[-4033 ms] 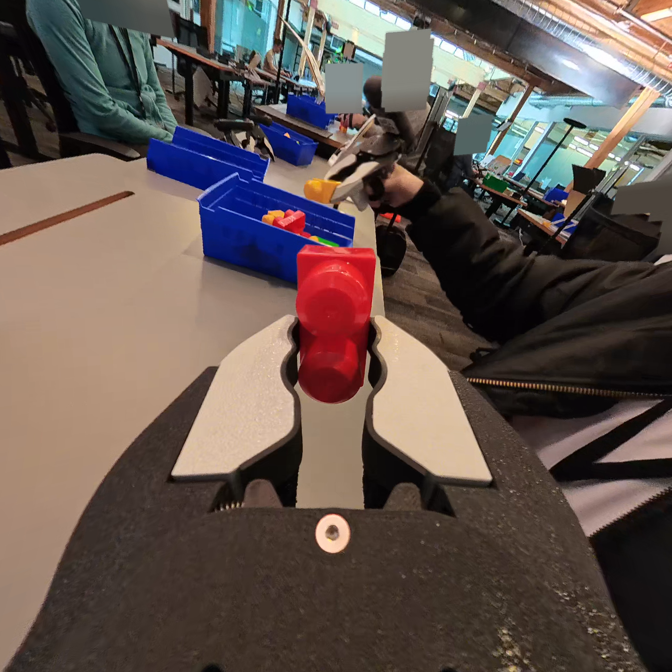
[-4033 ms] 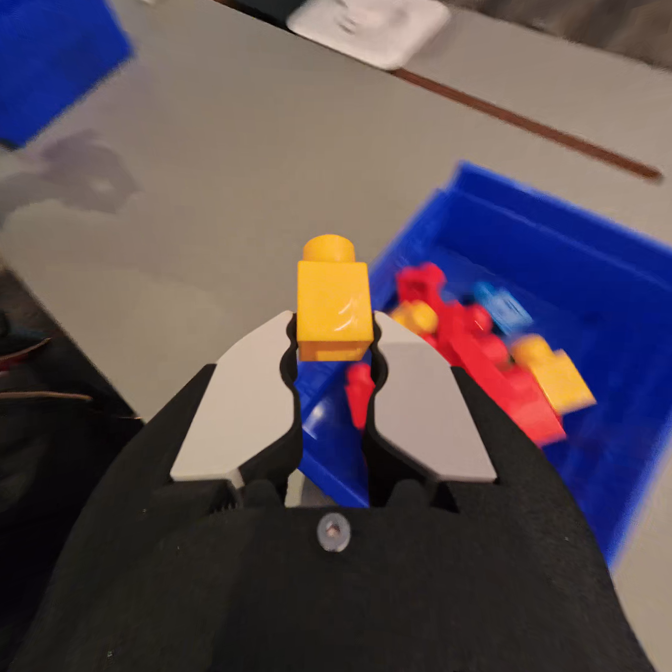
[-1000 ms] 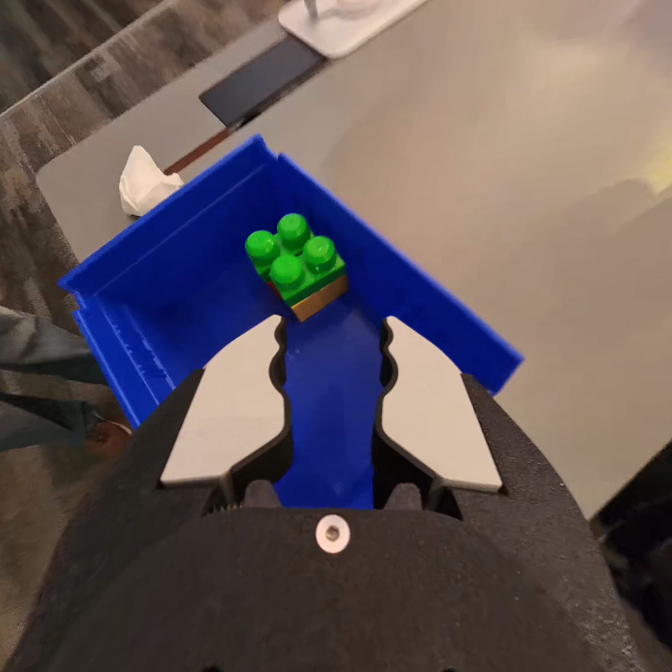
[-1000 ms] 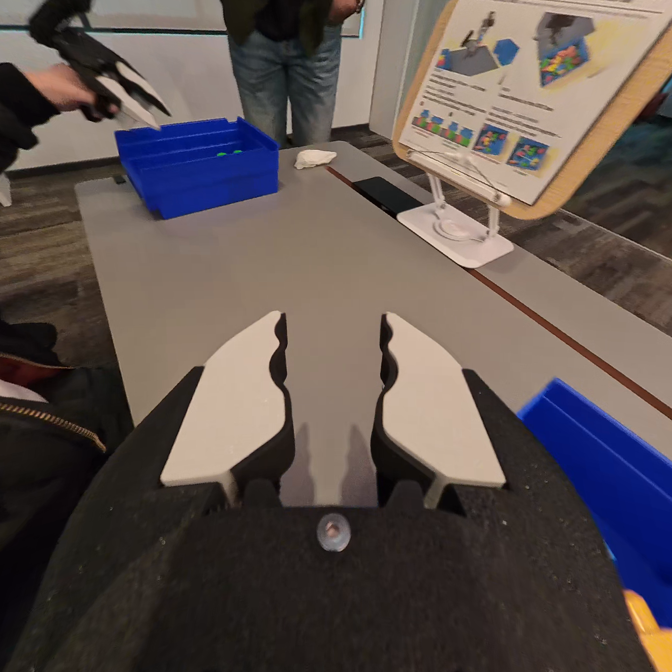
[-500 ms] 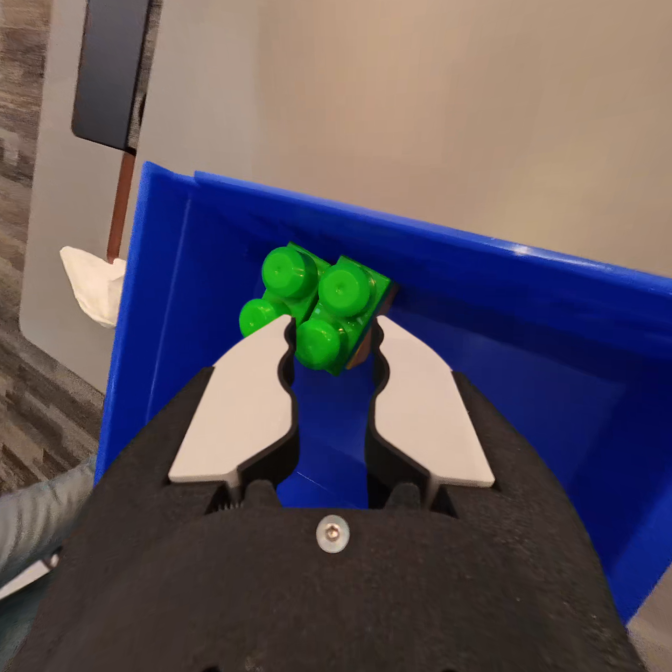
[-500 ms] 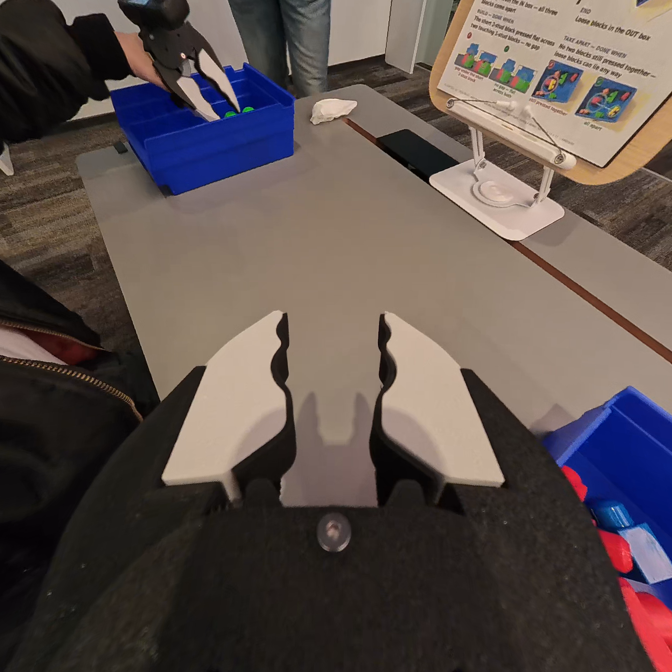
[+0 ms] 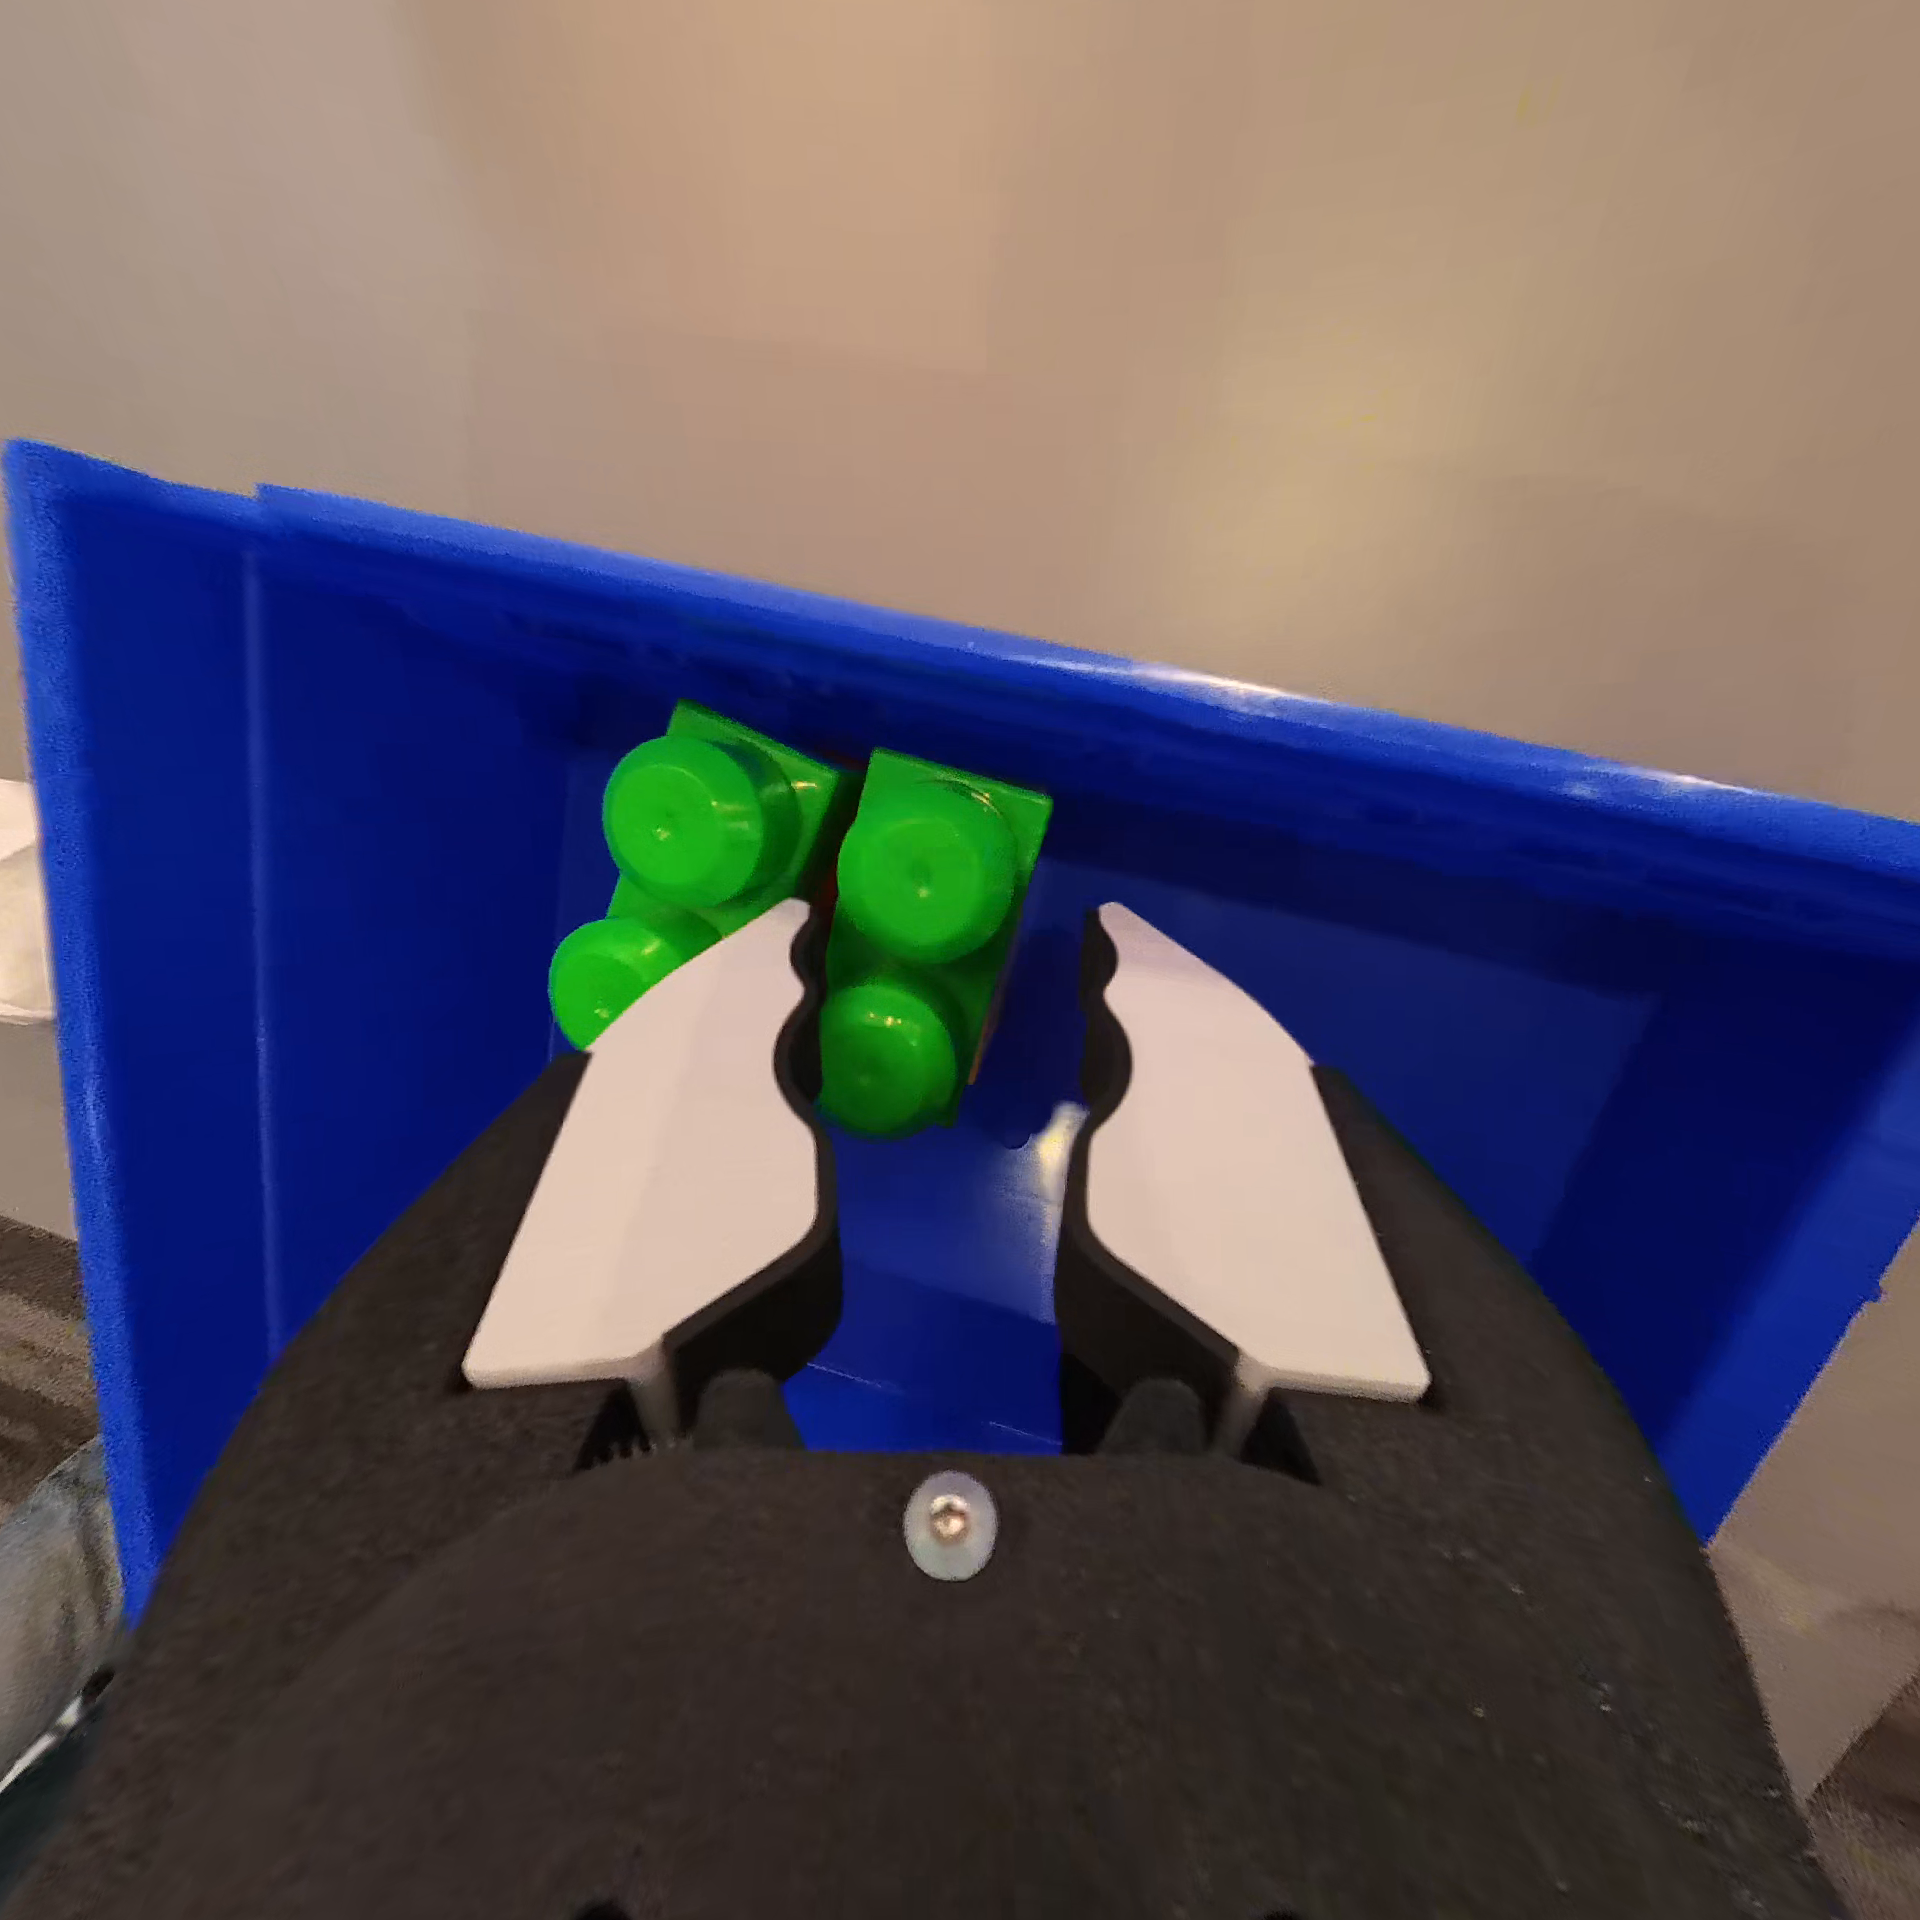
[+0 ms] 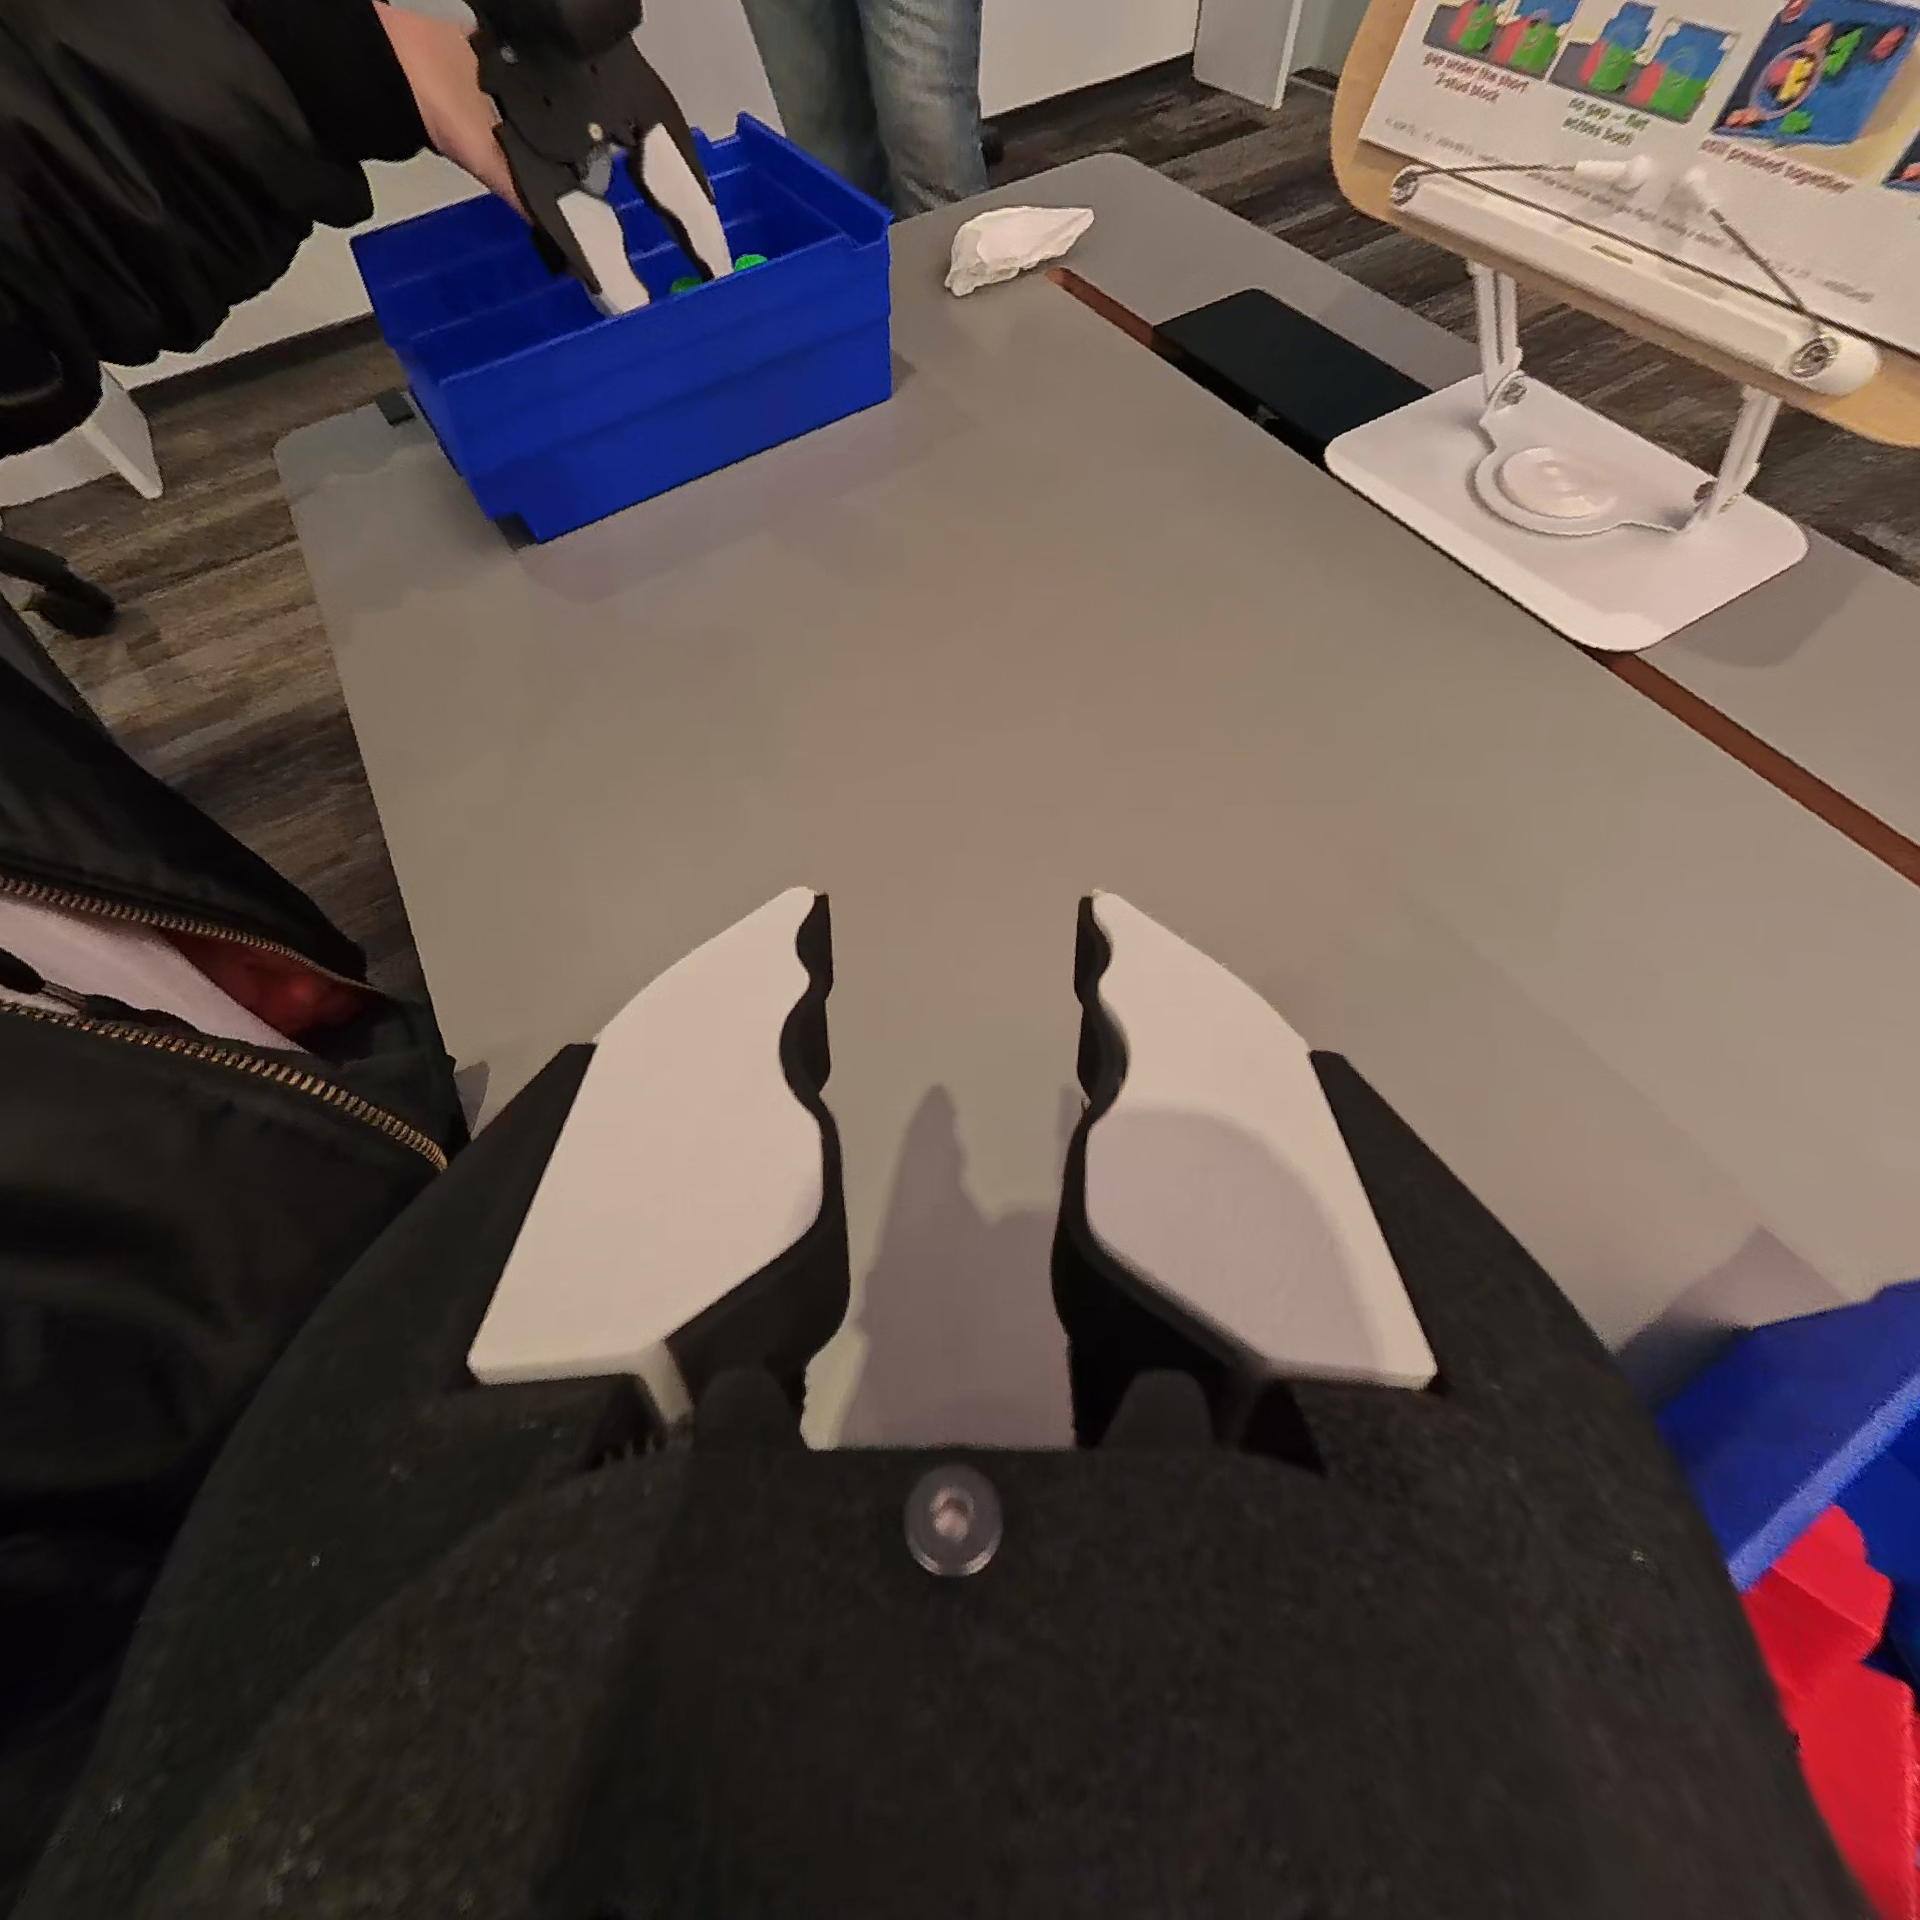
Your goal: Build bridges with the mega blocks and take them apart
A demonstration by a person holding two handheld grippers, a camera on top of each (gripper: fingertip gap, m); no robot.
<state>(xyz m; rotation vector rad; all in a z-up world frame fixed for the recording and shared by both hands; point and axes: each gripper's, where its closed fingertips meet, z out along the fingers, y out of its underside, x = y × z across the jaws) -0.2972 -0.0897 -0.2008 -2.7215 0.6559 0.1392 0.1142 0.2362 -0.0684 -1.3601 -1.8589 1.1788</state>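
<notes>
At the far left end of the grey surface (image 8: pixel 1039 675) stands a blue bin (image 8: pixel 665 395), close to that end's edge. The left gripper (image 7: pixel 945 914) reaches down into it with its jaws parted to a middling gap and clamped on nothing. The green mega block (image 7: pixel 831 894), a four-stud piece, lies tipped against the bin's far wall near its left corner, studs turned toward the camera; the left finger overlaps one stud, while the right finger stands clear of the block with bare blue floor between. Walls close in on the left and far sides; the bin floor to the right lies open.

Right of the bin a crumpled white tissue (image 8: pixel 1013 244) lies near the surface's far edge. The wide middle of the surface is bare, and the right gripper (image 8: pixel 951 909) hovers over it, jaws parted likewise and empty. Farther right, a black slab (image 8: pixel 1288 364) lies at the seam, then a white stand (image 8: pixel 1569 520) bearing an instruction board (image 8: pixel 1662 83). At the lower right corner, a second blue bin (image 8: pixel 1808 1434) holds red blocks (image 8: pixel 1818 1683).
</notes>
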